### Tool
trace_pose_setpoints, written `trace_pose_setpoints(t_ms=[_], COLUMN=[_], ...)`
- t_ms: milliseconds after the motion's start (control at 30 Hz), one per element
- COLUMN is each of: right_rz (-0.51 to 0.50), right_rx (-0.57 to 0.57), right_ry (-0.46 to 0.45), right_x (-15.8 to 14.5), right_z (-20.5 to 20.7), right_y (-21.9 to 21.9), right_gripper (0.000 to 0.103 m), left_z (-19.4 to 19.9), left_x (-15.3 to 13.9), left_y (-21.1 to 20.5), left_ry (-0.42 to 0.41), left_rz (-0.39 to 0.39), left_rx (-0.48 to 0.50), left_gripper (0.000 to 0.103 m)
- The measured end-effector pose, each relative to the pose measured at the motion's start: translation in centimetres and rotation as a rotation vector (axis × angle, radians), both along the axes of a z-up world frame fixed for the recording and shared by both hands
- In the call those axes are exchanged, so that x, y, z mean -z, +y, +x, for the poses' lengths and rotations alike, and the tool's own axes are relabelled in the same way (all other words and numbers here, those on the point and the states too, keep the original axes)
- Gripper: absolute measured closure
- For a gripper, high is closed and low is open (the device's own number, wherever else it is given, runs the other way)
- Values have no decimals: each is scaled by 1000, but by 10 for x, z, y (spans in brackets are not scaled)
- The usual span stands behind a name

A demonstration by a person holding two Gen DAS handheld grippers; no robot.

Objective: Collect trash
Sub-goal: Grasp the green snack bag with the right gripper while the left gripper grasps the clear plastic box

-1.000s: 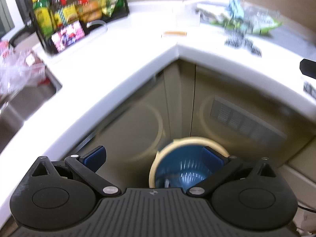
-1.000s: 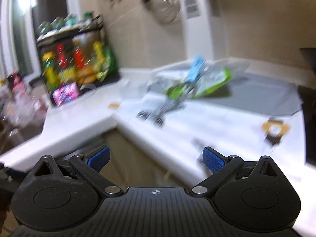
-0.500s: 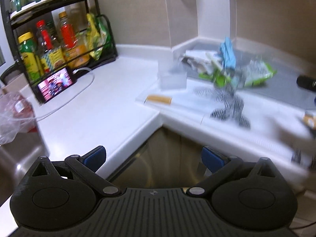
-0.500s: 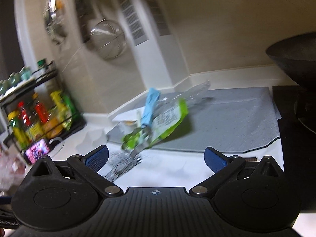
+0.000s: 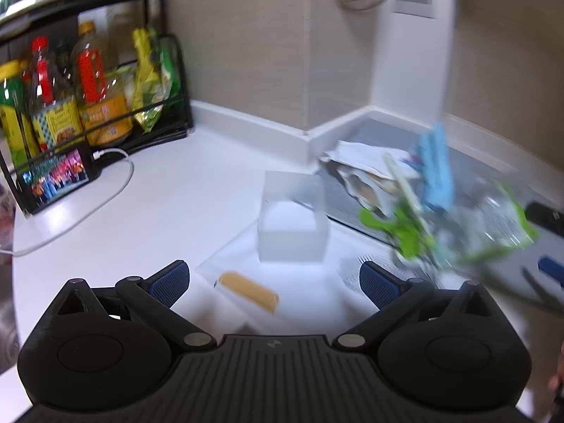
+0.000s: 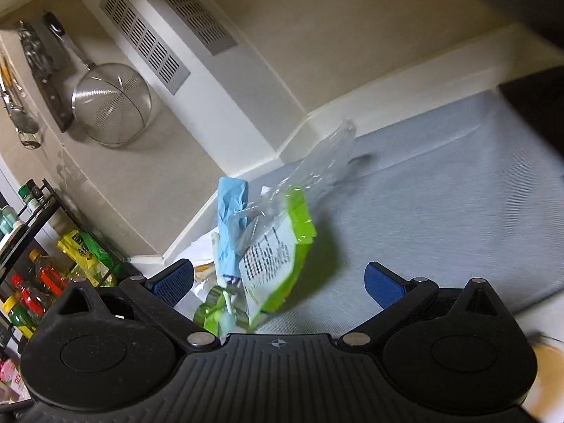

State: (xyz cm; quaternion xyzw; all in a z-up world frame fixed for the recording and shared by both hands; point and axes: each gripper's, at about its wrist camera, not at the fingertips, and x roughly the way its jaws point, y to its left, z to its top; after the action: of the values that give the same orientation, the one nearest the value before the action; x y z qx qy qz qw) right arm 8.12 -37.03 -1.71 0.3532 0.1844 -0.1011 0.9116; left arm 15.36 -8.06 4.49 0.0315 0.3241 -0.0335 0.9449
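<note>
**Trash pile dead ahead of the right gripper**

Trash pile (image 6: 268, 246), a green-edged wrapper, blue glove and clear plastic, lies on the grey mat (image 6: 440, 204), its long axis running away toward the wall corner. Right gripper (image 6: 278, 282) gapes wide, empty, nearest it. Left gripper (image 5: 275, 280), likewise spread and empty, sees the pile off to its right.

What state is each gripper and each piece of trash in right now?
left gripper: open, empty, over the counter.
right gripper: open, empty, at the wrapper pile.
green wrapper: crumpled, lying on the grey mat.
blue glove: limp, on the pile.
clear box: upright, open-topped.
phone: screen on, cable plugged.
</note>
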Motion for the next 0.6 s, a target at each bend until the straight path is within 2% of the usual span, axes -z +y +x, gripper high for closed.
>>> trace_pose_setpoints(t_ms=[133, 233, 400, 600], right_rz=[49, 26, -11, -187], right_rx=[10, 9, -2, -50], right_ry=[23, 34, 88, 137], right_x=[12, 15, 16, 16], right_z=[23, 32, 42, 50], right_y=[-5, -4, -2, 19], right_gripper=[0, 0, 0, 0], left_z=[39, 62, 90, 108], left_x=[8, 10, 26, 47], left_y=[2, 1, -17, -19], left_ry=[44, 62, 95, 142], left_rz=[-62, -109, -37, 2], left_rx=[-26, -29, -13, -27], left_gripper=[0, 0, 0, 0])
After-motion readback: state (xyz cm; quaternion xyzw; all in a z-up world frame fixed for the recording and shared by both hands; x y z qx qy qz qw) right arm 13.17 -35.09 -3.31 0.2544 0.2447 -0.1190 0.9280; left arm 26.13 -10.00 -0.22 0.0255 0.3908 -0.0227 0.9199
